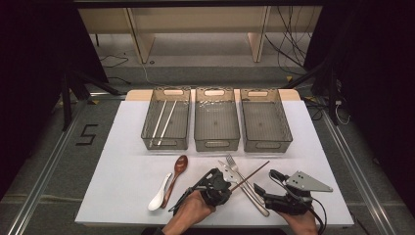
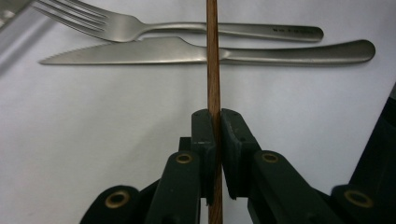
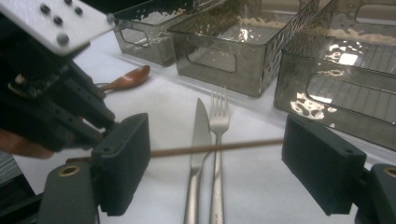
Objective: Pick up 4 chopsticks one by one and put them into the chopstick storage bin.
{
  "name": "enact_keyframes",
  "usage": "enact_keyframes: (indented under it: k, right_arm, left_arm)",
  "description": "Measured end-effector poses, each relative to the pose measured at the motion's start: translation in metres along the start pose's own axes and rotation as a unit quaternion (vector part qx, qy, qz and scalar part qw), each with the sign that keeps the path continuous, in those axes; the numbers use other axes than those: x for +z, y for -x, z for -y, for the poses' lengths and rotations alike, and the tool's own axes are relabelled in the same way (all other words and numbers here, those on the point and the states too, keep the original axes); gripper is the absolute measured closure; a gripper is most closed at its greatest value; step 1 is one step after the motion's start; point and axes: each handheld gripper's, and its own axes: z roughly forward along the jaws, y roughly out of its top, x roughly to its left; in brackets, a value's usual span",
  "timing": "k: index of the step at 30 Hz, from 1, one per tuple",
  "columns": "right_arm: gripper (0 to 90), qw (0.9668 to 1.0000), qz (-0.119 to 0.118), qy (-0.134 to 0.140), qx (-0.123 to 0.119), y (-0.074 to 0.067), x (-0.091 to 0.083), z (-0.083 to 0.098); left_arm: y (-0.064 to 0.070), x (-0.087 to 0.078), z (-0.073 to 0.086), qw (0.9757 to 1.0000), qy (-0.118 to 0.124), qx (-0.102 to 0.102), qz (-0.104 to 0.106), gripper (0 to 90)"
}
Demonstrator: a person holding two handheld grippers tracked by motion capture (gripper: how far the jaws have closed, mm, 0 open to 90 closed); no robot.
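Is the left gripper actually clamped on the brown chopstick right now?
Touching. In the left gripper view, both pads of the left gripper are closed against the brown chopstick, which runs straight up between them with no gap on either side.

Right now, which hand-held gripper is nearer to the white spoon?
Left. The left hand-held gripper, shut on a brown chopstick, sits just right of the white spoon and the wooden spoon. The right hand-held gripper is farther right, beyond the knife and fork.

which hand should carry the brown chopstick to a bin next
Left. The left gripper is already shut on the brown chopstick, holding it across the knife and fork. The right gripper is open, gripping nothing.
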Motion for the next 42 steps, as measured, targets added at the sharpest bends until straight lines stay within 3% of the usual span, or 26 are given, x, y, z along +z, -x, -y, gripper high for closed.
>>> enact_keyframes:
  k: [14, 29, 37, 42]
  right_arm:
    - [24.4, 1.0000, -0.001, 0.001, 0.000, 0.000, 0.000, 0.000]
    - [24.5, 1.0000, -0.001, -0.001, 0.000, 0.000, 0.000, 0.000]
    - [24.4, 1.0000, 0.000, -0.002, 0.001, 0.000, 0.000, 0.000]
    - [24.5, 1.0000, 0.000, -0.001, 0.001, -0.001, 0.001, 0.000]
  left_arm:
    - [-0.031, -0.035, -0.002, 0.9979, 0.055, -0.032, -0.010, 83.8]
    - [-0.055, -0.062, 0.000, 0.9943, 0.088, -0.054, -0.030, 83.8]
    - [-0.078, -0.078, 0.002, 0.9894, 0.111, -0.080, -0.048, 83.8]
    - [-0.098, -0.089, 0.006, 0.9845, 0.128, -0.102, -0.064, 83.8]
